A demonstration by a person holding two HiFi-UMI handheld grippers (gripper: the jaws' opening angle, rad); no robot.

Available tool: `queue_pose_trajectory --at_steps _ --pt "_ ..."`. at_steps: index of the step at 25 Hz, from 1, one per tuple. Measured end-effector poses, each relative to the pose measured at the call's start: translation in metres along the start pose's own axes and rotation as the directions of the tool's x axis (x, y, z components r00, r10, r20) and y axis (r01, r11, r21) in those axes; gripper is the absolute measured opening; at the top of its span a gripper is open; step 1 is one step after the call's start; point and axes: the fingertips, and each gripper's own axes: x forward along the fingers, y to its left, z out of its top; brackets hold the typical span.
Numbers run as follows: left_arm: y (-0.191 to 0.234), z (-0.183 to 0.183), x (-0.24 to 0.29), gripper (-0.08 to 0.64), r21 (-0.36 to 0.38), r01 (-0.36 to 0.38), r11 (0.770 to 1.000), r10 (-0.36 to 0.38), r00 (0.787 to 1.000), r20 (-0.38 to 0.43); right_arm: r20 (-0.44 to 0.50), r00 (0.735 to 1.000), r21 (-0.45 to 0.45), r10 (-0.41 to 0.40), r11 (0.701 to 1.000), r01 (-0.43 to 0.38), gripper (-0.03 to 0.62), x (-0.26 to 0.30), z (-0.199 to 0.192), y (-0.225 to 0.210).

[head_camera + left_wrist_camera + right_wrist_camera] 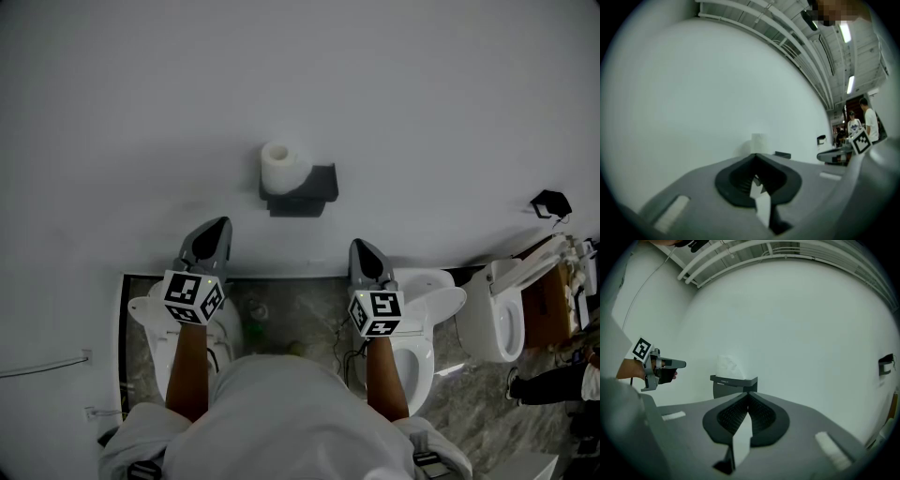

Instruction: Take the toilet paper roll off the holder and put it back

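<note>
Left toilet: we see a white toilet (141, 311) low at the left, standing on the grey marbled floor (291, 309)

Left gripper: the left gripper (223, 225) is held out toward the white wall (112, 112); its own view shows the fingers (740, 180) closed tip to tip with nothing between them; it is below and to the left of the roll and well apart from it

Toilet paper roll: the toilet paper roll (277, 166) stands upright on the left end of the holder, close against the wall; in the head view we find it above the two grippers and between them; neither gripper touches it

Holder: the holder (307, 190) is dark and fixed to the wall; its right part is bare

Right gripper: the right gripper (361, 246) also points at the wall, below and to the right of the holder and apart from it; in its own view the two fingers (761, 413) meet at the tip and grip nothing; there the roll and holder show just past the tips, with the left gripper off to the left

Right toilets: a second toilet (433, 309) lies under the right gripper; a third toilet (497, 323) is further right

Wall fitting: a small black fitting (551, 202) sits on the wall at the far right
</note>
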Motion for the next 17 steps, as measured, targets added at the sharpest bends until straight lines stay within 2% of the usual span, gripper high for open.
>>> queue_pose_trajectory --at_steps 17 --pt "-0.0053 -0.0031 -0.0024 0.0 -0.003 0.025 1.0 -0.025 1.0 -0.013 0.004 1.0 -0.008 0.007 1.0 -0.007 0.0 -0.0057 0.002 0.0042"
